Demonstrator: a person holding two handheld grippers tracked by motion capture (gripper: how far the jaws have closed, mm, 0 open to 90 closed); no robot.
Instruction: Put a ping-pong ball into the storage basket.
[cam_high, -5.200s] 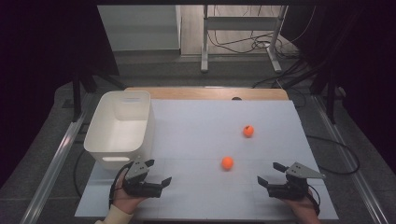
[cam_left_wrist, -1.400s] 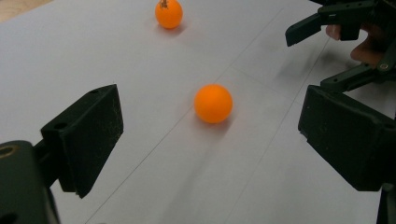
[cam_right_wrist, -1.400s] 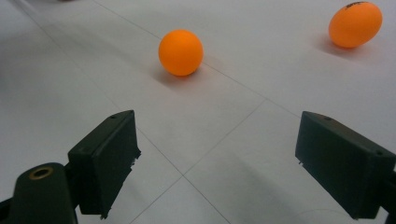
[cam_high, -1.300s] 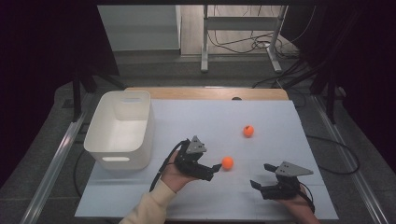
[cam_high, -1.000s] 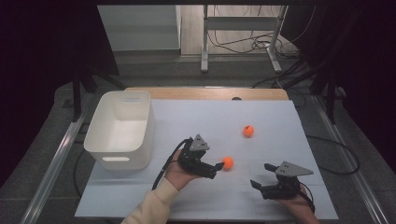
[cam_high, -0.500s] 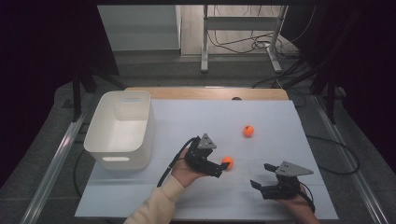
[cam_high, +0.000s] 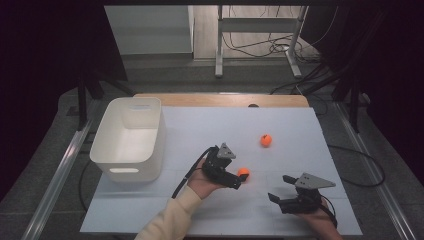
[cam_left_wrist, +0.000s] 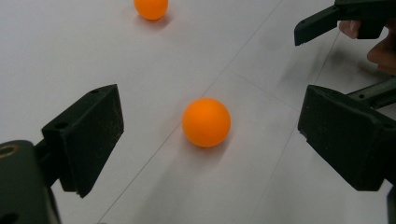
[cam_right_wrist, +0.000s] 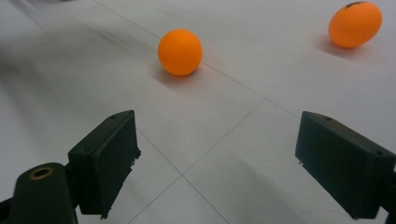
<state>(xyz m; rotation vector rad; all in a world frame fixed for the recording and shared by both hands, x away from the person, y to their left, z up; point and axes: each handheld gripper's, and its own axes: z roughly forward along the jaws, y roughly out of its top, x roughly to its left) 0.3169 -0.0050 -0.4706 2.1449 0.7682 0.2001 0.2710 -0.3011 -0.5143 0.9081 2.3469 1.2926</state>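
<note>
Two orange balls lie on the white table. The near ball (cam_high: 243, 172) (cam_left_wrist: 206, 122) (cam_right_wrist: 180, 52) sits between the spread jaws of my left gripper (cam_high: 238, 178) (cam_left_wrist: 210, 140), which is open and not touching it. The far ball (cam_high: 266, 140) (cam_left_wrist: 151, 7) (cam_right_wrist: 355, 24) rests farther back and to the right. Near the front edge, my right gripper (cam_high: 279, 188) (cam_right_wrist: 217, 154) stands open with nothing between its jaws, pointing left toward the near ball. In the left gripper view the right gripper (cam_left_wrist: 345, 18) shows at the top right.
A white plastic bin (cam_high: 127, 140) stands at the table's left side, nothing visible inside. The white table sheet (cam_high: 300, 125) ends at a wooden strip at the back. Cables trail from both grippers toward the front.
My left gripper has travelled from the front left, beside the bin, rightward to the near ball, and its open jaws now straddle it. The right gripper shifted slightly left, then held still.
</note>
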